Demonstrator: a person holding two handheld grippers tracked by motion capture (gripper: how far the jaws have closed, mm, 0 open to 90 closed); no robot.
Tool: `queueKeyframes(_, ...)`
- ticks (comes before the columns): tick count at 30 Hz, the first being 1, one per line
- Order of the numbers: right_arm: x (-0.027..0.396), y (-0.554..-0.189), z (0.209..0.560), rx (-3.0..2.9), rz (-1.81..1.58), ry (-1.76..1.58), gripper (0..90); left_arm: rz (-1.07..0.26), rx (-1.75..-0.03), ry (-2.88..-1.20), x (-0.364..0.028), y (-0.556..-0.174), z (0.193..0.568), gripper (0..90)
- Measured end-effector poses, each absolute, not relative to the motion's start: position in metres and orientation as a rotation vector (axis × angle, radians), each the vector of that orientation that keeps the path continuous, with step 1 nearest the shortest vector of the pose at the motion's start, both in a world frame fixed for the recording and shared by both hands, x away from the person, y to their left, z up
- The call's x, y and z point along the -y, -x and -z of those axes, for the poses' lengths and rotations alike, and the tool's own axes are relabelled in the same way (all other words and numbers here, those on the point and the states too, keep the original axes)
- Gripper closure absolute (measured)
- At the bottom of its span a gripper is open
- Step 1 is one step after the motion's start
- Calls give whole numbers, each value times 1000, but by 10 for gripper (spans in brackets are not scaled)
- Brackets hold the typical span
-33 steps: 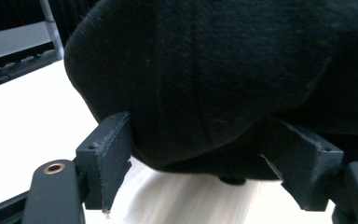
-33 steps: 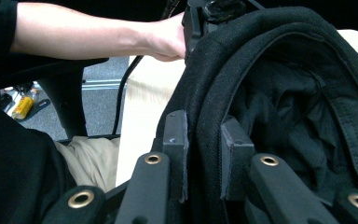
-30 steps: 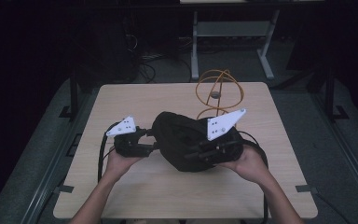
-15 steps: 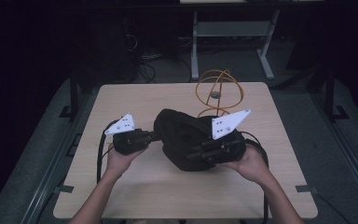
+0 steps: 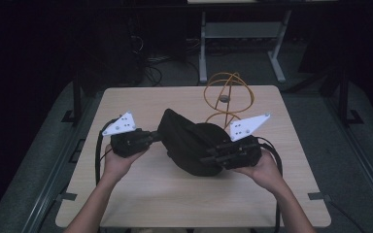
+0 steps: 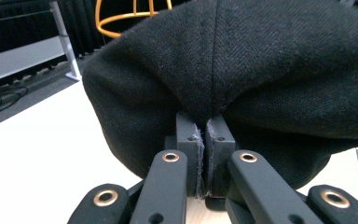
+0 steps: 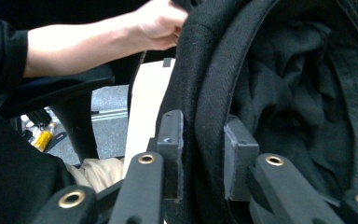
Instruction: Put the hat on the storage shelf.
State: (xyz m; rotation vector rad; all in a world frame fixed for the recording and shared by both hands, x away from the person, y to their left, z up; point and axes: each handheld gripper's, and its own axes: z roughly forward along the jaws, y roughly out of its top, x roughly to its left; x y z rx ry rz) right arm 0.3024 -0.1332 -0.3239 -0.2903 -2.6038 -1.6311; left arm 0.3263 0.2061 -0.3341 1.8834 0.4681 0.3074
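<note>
A black fabric hat (image 5: 189, 141) is held just over the table between both grippers. My left gripper (image 5: 156, 137) is shut on the hat's left edge. In the left gripper view its pads pinch a fold of the hat (image 6: 242, 60) at the left gripper (image 6: 204, 135). My right gripper (image 5: 209, 158) grips the hat's near right side. In the right gripper view, the thick rim of the hat (image 7: 284, 93) fills the gap of the right gripper (image 7: 204, 149), with the dark lining showing to the right.
An orange wire stand (image 5: 226, 94) rises at the back of the light wooden table (image 5: 175, 194), just behind the hat; its loops show as the orange stand (image 6: 121, 18). The person's other hand (image 7: 158, 23) is beyond the hat. Dark floor and cables surround the table.
The right gripper has drifted slightly right with the hat, and the left gripper has edged left. Both grips are unchanged.
</note>
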Motion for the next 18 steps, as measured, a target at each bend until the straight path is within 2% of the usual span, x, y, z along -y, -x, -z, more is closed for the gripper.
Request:
queueKeyframes(10, 130, -304, 329, 2606, 1622, 307, 669, -291, -429, -1831, -208, -327, 296, 874)
queueKeyframes(14, 129, -304, 330, 2601, 1649, 318, 591, -308, -408, -1848, -206, -325, 281, 874)
queueKeyframes(18, 139, -306, 336, 2594, 1673, 433, 449, -330, -403, -1876, -204, -323, 276, 875)
